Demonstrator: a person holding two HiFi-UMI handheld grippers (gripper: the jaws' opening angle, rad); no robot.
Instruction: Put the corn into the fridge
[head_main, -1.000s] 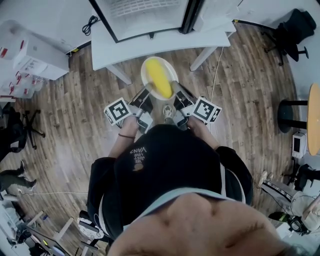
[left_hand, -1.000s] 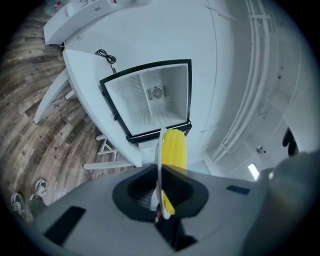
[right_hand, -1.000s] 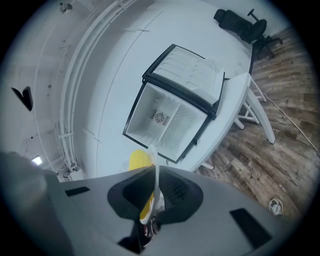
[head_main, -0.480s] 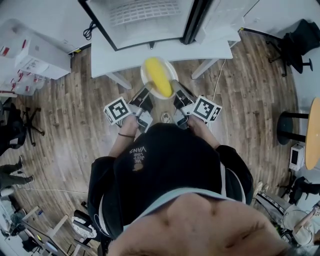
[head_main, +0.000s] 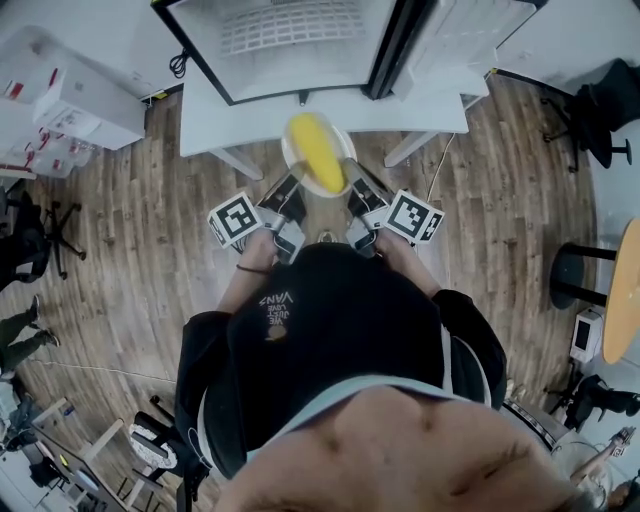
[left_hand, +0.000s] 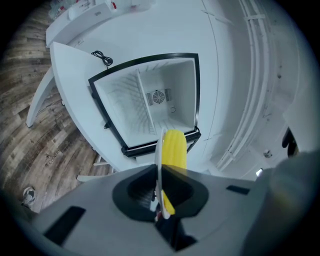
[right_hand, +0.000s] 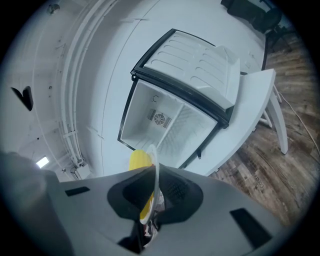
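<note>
A yellow corn cob (head_main: 315, 152) lies on a white plate (head_main: 291, 163) held level between both grippers. My left gripper (head_main: 291, 186) is shut on the plate's left rim and my right gripper (head_main: 349, 181) on its right rim. The left gripper view has the plate (left_hand: 159, 152) edge-on between the jaws, with the corn (left_hand: 175, 148) to its right. In the right gripper view the corn (right_hand: 138, 160) shows left of the plate (right_hand: 154, 167). The open fridge (head_main: 290, 45) stands on a white table (head_main: 225, 112) just ahead, its interior (left_hand: 155, 102) empty.
The fridge door (right_hand: 197, 62) is swung open to the right. White boxes (head_main: 60, 100) sit at the far left and a black cable (head_main: 181, 47) lies behind the table. A dark chair (head_main: 595, 105) and a round table (head_main: 625, 290) stand on the right of the wood floor.
Both grippers have carried the plate with the corn toward the fridge. The table and fridge opening now sit closer, and the plate overlaps the table's front edge.
</note>
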